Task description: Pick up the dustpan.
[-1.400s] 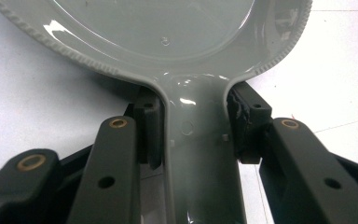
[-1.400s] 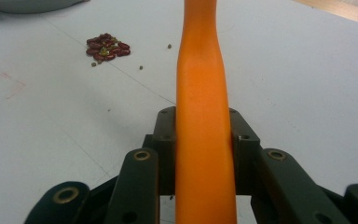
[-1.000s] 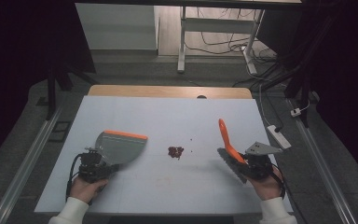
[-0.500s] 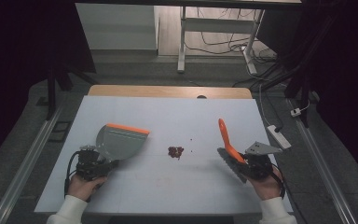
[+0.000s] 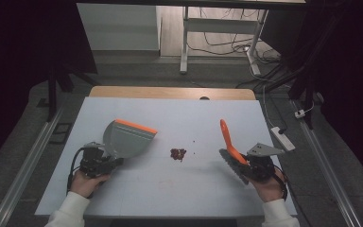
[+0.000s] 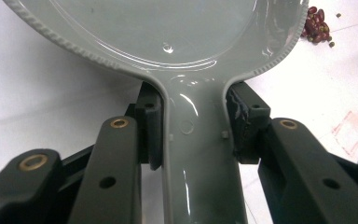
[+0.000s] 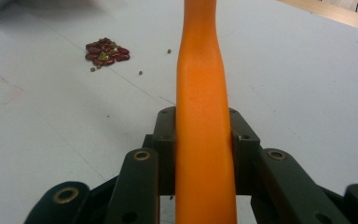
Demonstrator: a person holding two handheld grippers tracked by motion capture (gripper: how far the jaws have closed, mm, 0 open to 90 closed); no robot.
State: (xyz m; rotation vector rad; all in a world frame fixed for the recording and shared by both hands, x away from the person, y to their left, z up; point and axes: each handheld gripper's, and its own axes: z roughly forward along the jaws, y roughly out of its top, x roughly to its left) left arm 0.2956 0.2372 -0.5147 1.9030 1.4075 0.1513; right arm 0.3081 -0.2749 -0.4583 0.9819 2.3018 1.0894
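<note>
1. Since a second ago the grey plastic dustpan with an orange front lip [image 5: 126, 138] has risen and swung a little toward 12 o'clock; the brush has barely shifted.
2. The left hand-held gripper [image 6: 193, 135] is clamped on the dustpan's smooth, glossy handle, jaws pressed to both its sides; the pan's rim is ribbed.
3. The right hand-held gripper [image 7: 204, 154] is clamped on the orange plastic handle of the one dark-bristled brush [image 5: 230, 148], which points toward 11 o'clock.
4. One small pile of dark red beans [image 5: 178, 153], with a few stray specks, lies on the white matte table [image 5: 179, 189], between pan and brush, touching neither.
5. Two hands, two grippers, one pan.
</note>
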